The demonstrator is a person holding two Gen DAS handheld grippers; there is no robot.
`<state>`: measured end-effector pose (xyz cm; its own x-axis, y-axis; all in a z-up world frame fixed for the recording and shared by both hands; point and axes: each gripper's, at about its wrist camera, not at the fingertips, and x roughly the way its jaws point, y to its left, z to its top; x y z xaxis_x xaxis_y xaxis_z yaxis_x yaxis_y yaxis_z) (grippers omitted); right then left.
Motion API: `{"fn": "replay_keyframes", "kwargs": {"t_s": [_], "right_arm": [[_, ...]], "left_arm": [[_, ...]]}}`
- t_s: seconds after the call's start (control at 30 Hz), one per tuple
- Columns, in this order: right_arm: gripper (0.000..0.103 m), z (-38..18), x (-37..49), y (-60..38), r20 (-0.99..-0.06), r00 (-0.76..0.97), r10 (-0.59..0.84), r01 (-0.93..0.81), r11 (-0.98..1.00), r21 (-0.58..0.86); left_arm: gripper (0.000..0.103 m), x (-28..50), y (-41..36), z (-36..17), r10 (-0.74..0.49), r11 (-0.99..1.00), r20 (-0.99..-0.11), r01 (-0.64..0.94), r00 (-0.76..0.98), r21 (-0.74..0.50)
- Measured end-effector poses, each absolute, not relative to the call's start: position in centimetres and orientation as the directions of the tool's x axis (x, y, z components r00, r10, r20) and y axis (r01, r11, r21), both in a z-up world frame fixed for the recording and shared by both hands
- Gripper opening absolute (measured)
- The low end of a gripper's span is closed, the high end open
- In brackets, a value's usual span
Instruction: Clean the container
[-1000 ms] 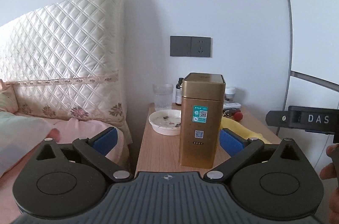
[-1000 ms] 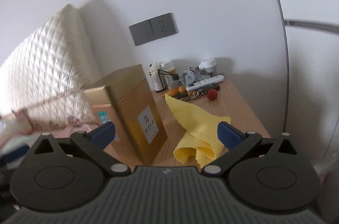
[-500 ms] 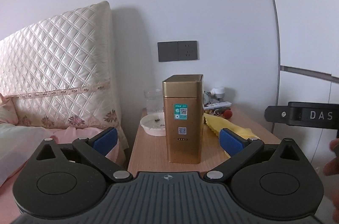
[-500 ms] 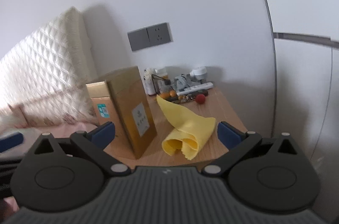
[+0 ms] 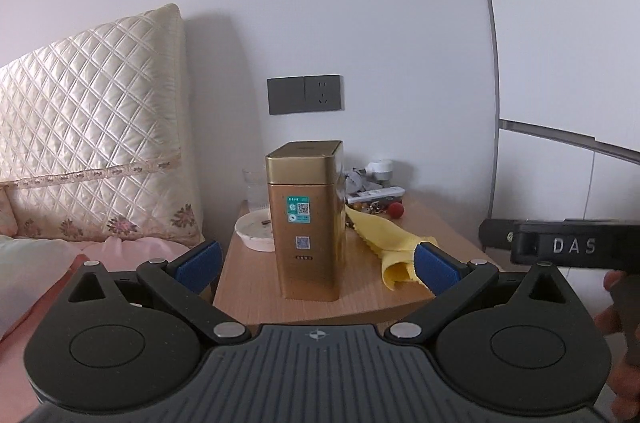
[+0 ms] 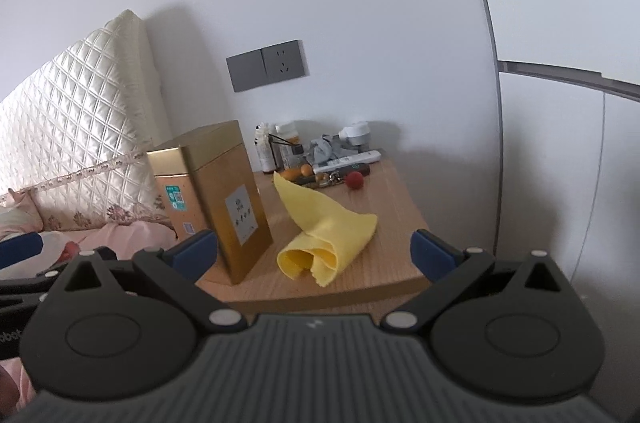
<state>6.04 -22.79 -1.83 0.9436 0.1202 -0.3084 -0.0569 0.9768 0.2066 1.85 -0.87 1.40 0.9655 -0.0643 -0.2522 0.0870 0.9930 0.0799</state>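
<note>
A tall gold tin container (image 5: 306, 223) with a lid stands upright on the wooden nightstand (image 5: 256, 287); it also shows in the right wrist view (image 6: 218, 199). A yellow cloth (image 5: 390, 243) lies rolled to its right, also in the right wrist view (image 6: 326, 233). My left gripper (image 5: 316, 259) is open and empty, back from the nightstand's front edge, facing the tin. My right gripper (image 6: 314, 251) is open and empty, back from the edge, facing the cloth. The right gripper's body shows at the right of the left wrist view (image 5: 560, 247).
A white dish (image 5: 254, 229) and a glass (image 5: 252, 187) stand left of and behind the tin. Bottles (image 6: 276, 149), a remote (image 6: 348, 161), keys and a red ball (image 6: 354, 180) crowd the back. A quilted headboard (image 5: 92, 127) and pink bedding (image 5: 120, 247) lie left.
Both grippers have pulled back from the nightstand, so the tin and cloth look smaller and farther. Both stay open. Tin and cloth have not moved.
</note>
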Motion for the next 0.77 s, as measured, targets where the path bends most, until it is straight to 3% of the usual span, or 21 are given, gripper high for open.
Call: {"fn": "replay_keyframes", "kwargs": {"t_s": [0.3,0.77], "right_arm": [[0.103,-0.5,4.5,-22.9,-0.324,0.941,0.095,-0.049,0.988,0.15],[0.103,0.0,3.3,-23.0,-0.326,0.939,0.111,-0.074,0.989,0.125]], "left_arm": [[0.103,0.8,-2.2,0.2,-0.041,0.996,-0.283,0.06,0.958,0.059],[0.103,2.4,-4.6,-0.4,-0.005,0.998,-0.246,0.022,0.969,0.066]]}}
